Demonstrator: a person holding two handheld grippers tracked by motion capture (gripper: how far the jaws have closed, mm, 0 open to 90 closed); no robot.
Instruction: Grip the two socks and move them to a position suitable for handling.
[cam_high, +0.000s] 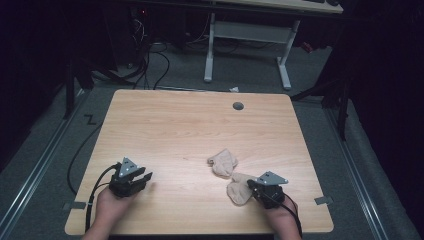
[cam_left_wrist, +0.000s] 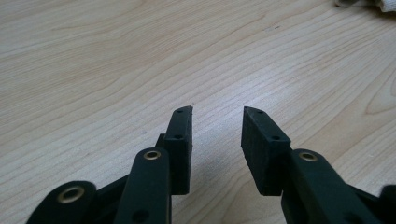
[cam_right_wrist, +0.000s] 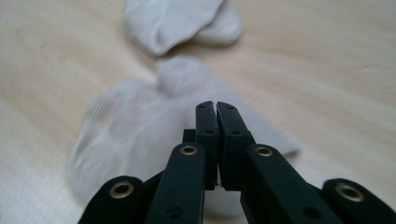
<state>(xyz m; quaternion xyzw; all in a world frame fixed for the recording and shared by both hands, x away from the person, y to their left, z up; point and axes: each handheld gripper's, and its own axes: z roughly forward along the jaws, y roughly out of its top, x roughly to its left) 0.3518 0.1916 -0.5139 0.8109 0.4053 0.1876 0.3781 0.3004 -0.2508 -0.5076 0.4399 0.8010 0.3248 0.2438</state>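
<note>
The near sock lies on the table at the person's right, its long axis running from the front edge up and away toward the far sock, whose toe end it meets or nearly meets. In the right gripper view the near sock spreads out to the left of and beneath the jaws, and the far sock sits just beyond it.

The right tool is right at the near sock's right-hand side, jaws pressed together; a sliver of pale cloth seems to show between the tips, so I judge it is pinching the sock's edge, though I can't be certain.

The left tool rests well apart from the near sock, off to its left, over bare wood, jaws standing apart on nothing. The right hand is plainly the nearer one.
</note>
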